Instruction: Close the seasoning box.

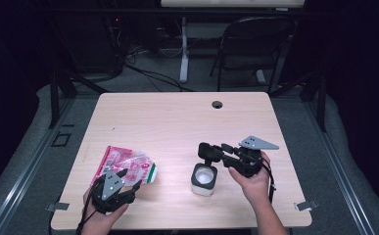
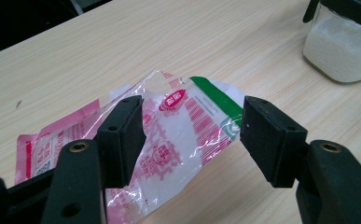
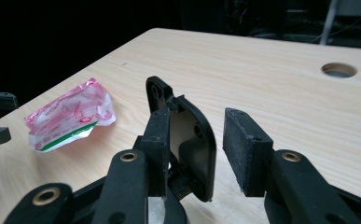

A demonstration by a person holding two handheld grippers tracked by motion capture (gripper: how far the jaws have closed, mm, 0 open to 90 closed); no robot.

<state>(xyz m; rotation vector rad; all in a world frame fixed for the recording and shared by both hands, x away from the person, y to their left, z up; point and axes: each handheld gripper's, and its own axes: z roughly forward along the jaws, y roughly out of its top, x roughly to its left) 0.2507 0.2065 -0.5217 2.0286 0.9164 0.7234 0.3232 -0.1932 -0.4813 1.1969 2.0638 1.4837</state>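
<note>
A pink and clear plastic bag (image 1: pixel 128 164) with a green strip lies on the table's near left. My left gripper (image 1: pixel 130 180) hovers at its near end, open. In the left gripper view the jaws (image 2: pixel 194 116) straddle the bag (image 2: pixel 178 135) without pressing it. A square jar (image 1: pixel 204 180) of white powder stands near the table's centre, its black flip lid raised. My right gripper (image 1: pixel 211 152) reaches over the jar from the right. In the right gripper view the upright lid (image 3: pixel 192 135) stands between the jaws (image 3: pixel 199 126), against the left pad and apart from the right one.
The wooden table (image 1: pixel 177 122) has a round cable hole (image 1: pixel 217 104) near its far edge. A folding chair (image 1: pixel 255 44) and cables sit on the floor beyond. The jar (image 2: pixel 341 42) stands to the right of the bag, with bare wood between them.
</note>
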